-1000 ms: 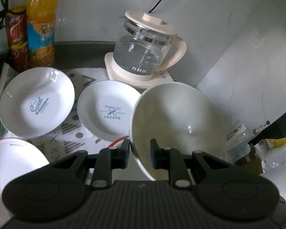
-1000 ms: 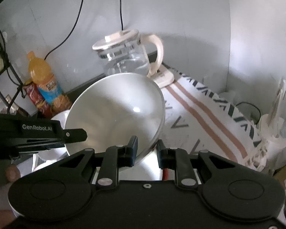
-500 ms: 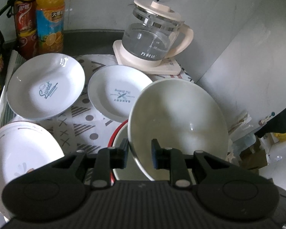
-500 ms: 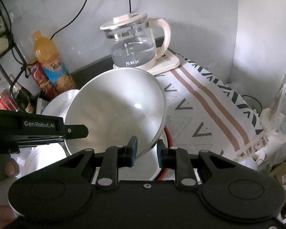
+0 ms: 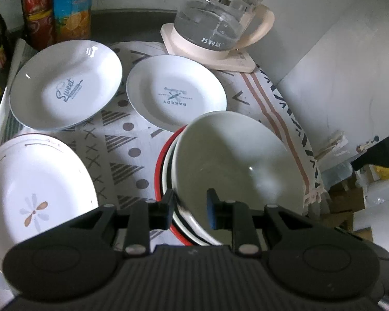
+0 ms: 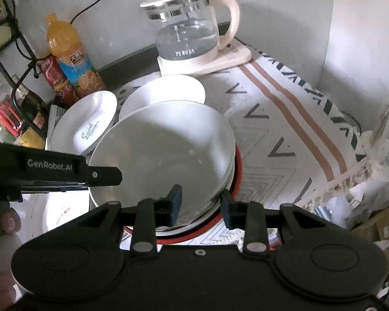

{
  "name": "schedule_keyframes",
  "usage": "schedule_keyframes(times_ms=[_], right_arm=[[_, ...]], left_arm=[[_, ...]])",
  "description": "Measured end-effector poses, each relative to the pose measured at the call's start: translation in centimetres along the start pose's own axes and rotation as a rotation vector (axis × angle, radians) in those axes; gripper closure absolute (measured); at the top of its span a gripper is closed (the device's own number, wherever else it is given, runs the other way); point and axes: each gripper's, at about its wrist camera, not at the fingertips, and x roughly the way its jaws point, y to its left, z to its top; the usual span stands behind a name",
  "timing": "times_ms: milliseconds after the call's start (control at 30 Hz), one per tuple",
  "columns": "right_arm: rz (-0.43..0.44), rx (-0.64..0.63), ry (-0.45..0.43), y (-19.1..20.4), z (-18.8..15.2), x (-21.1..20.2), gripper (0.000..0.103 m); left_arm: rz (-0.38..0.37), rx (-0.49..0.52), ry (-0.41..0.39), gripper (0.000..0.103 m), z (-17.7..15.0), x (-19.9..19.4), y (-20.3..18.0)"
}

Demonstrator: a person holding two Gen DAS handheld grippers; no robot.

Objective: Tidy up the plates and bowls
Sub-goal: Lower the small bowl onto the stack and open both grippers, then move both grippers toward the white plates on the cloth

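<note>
A large white bowl point(image 5: 233, 160) point(image 6: 163, 145) sits nested on a stack topped by a red-rimmed bowl point(image 5: 159, 171) point(image 6: 238, 173) on the patterned cloth. My left gripper point(image 5: 190, 210) is shut on the bowl's near rim, one finger inside and one outside. In the right wrist view its fingers point(image 6: 106, 175) reach over the bowl's left rim. My right gripper point(image 6: 201, 202) straddles the right side of the rim. Its jaws are opening, and the pads stand clear of the wall. Three white plates lie to the left: "Sweet" point(image 5: 64, 85), "Bakery" point(image 5: 176, 96) and a flower one point(image 5: 33, 189).
A glass kettle point(image 5: 217, 26) on a cream base stands at the back by the wall. An orange drink bottle point(image 5: 70, 7) and a red can point(image 5: 37, 13) stand at the back left. A wire rack point(image 6: 2, 26) is far left. The striped cloth point(image 6: 298, 129) hangs over the right edge.
Both grippers have come down with the white bowl, and it now rests in the red-rimmed stack. The right gripper's jaws have spread apart from the rim.
</note>
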Motion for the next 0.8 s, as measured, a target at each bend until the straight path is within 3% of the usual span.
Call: schedule_keyframes(times_ms=[267,533,667,800], right_arm=[[0.026,0.011,0.002,-0.3,0.0,-0.2,0.062],[0.016,0.031,-0.069,-0.6,0.9,-2.0,0.047],[-0.004,0.028,-0.157,-0.1,1.7,-2.9,0.016],[0.032,0.023,-0.202,0.5,2.6,-2.9,0.006]], left_arm=[[-0.005,0.011,0.015,0.078,0.2,0.1,0.2],[-0.004,-0.003,-0.065,0.053,1.4,-1.9,1.0],[0.013,-0.016,-0.084,0.038,1.9,-2.5,1.5],[0.031,-0.048,-0.098,0.03,2.2,-3.0,2.8]])
